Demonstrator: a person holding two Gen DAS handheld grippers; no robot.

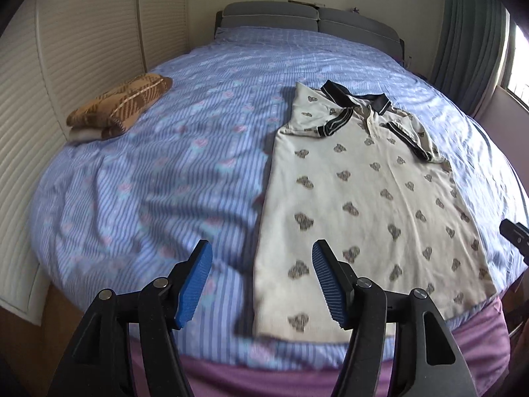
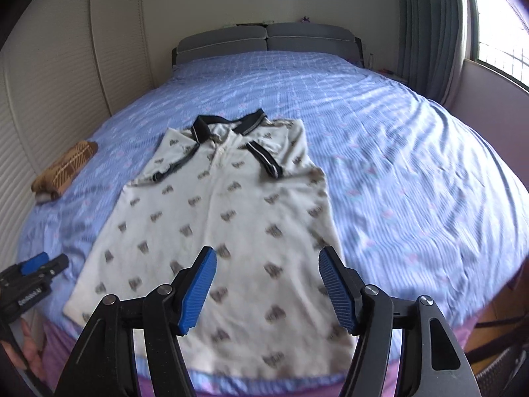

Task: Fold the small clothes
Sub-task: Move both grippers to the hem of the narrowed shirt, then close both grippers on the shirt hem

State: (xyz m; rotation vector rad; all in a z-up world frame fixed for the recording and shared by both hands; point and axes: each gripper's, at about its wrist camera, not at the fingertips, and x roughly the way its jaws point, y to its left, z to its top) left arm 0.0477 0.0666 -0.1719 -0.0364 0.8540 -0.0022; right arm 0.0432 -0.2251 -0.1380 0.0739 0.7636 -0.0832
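Left gripper (image 1: 261,284) held above the near edge of the bed, blue pads (image 1: 195,284) well apart, nothing between them, nothing gripped. Right gripper (image 2: 267,287) likewise wide open and empty, hanging over the lower part of the shirt (image 2: 231,218) without touching it. Cream polo shirt with dark collar (image 2: 228,122) and small brown prints, spread flat on the striped blue bedsheet (image 2: 396,165), collar toward the grey headboard (image 2: 264,41), hem at the near edge, both short sleeves folded in over the chest. Folded brown plaid cloth (image 1: 120,109) well apart to the shirt's left, near the cream slatted wall (image 1: 66,49). Curtain (image 2: 426,33) and bright window (image 2: 499,26) off to the right.
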